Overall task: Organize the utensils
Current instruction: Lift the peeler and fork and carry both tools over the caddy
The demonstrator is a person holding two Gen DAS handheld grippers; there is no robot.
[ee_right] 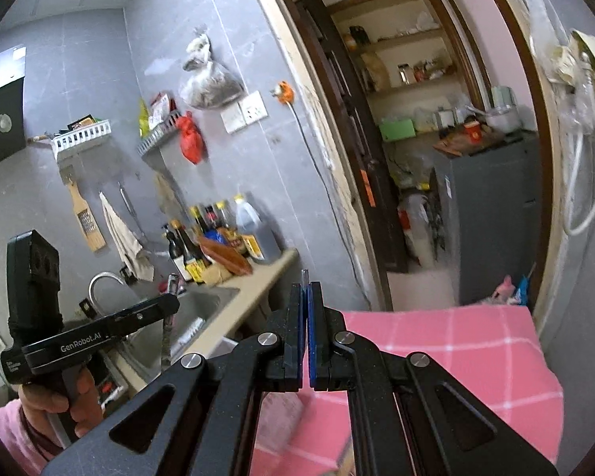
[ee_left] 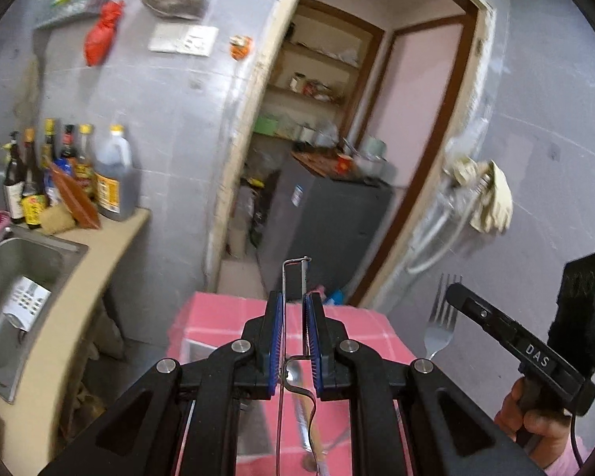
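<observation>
My left gripper (ee_left: 294, 297) is shut on a thin wire-frame utensil (ee_left: 285, 277) that stands up between its blue pads. Under the jaws a spoon (ee_left: 294, 373) shows; I cannot tell whether it hangs from the wire or lies on the table. To the right a hand holds my right gripper (ee_left: 454, 291), shut on a fork (ee_left: 440, 329) with its tines up. In the right wrist view the right gripper (ee_right: 306, 289) is shut, and the fork (ee_right: 305, 275) shows only as a sliver above the pads. The left gripper (ee_right: 170, 301) is at the left, with something blurred hanging from it.
A table with a pink checked cloth (ee_left: 218, 317) (ee_right: 456, 357) lies below both grippers. To the left are a steel sink (ee_left: 20, 261), a counter (ee_left: 111, 238) and several sauce bottles (ee_left: 59, 174). Ahead, an open doorway shows a grey cabinet (ee_left: 329, 214) and shelves.
</observation>
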